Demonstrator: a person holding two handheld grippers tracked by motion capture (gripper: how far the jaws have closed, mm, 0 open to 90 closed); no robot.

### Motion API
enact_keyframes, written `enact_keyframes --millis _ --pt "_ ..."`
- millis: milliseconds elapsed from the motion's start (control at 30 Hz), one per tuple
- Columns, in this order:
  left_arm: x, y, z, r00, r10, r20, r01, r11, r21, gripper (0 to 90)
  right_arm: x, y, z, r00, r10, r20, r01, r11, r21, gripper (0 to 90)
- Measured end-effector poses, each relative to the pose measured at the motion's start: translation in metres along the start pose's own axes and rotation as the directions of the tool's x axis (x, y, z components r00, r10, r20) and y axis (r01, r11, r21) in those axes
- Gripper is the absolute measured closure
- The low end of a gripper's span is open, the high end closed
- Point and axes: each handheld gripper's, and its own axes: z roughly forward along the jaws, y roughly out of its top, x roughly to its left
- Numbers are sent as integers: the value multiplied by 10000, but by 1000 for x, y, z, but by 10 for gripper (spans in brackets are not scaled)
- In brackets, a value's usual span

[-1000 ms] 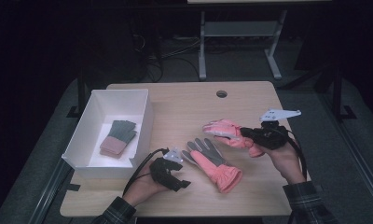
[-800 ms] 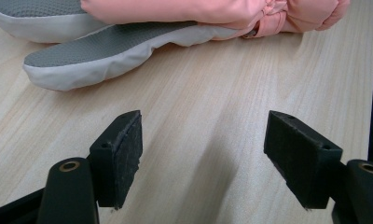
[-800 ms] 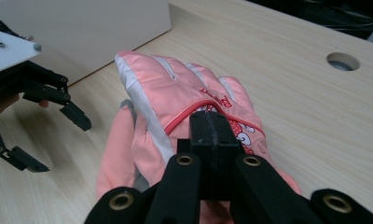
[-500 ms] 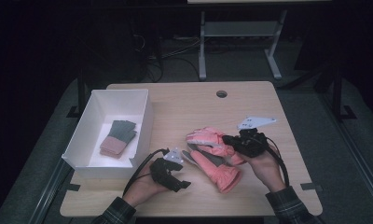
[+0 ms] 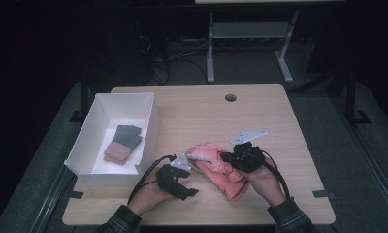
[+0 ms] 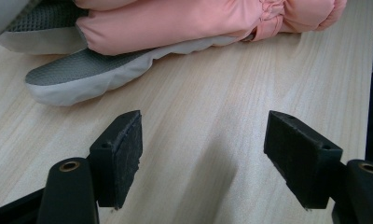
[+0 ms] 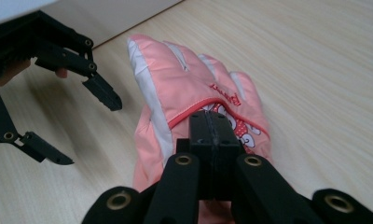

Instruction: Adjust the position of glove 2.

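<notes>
right tool (image 5: 229, 158), clamped on the upper pink glove (image 7: 194, 98), now carried leftward onto its mate, stacking the pair; left tool (image 5: 186, 187) spread, idle beside it.

The pink glove (image 7: 194, 98) is soft, slightly shiny padded cloth with a grey mesh-textured palm (image 6: 77, 70), lying on a matt pale wood-grain table (image 5: 192, 104), while the left gripper (image 6: 203, 154) has matt black, rough-faced plastic pads (image 6: 128, 154).
</notes>
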Motion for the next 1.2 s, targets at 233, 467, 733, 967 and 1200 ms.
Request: enact_keyframes --millis 233,467,733,967,1200 --pt "0 0 1 9999 86 -72 -86 10000 26 278 -3 -4 6 9983 -17 -577 42 9991 422 749" --pt "-1 1 0 9998 152 -100 -152 9999 -13 347 -15 -2 -6 9982 -38 -596 17 9994 -348 634" --pt "-3 3 -5 10000 31 41 -30 9998 -195 602 -29 -1 -21 9983 -127 -562 72 9952 -973 745" --pt "-7 10 -10 9998 72 178 -67 9995 -307 898 -55 -15 -33 9998 -10 -177 -5 9960 -889 900" --pt "-17 20 4 9987 57 503 -38 9993 -376 898 -90 -49 -38 9989 452 -105 -458 9970 -624 900"
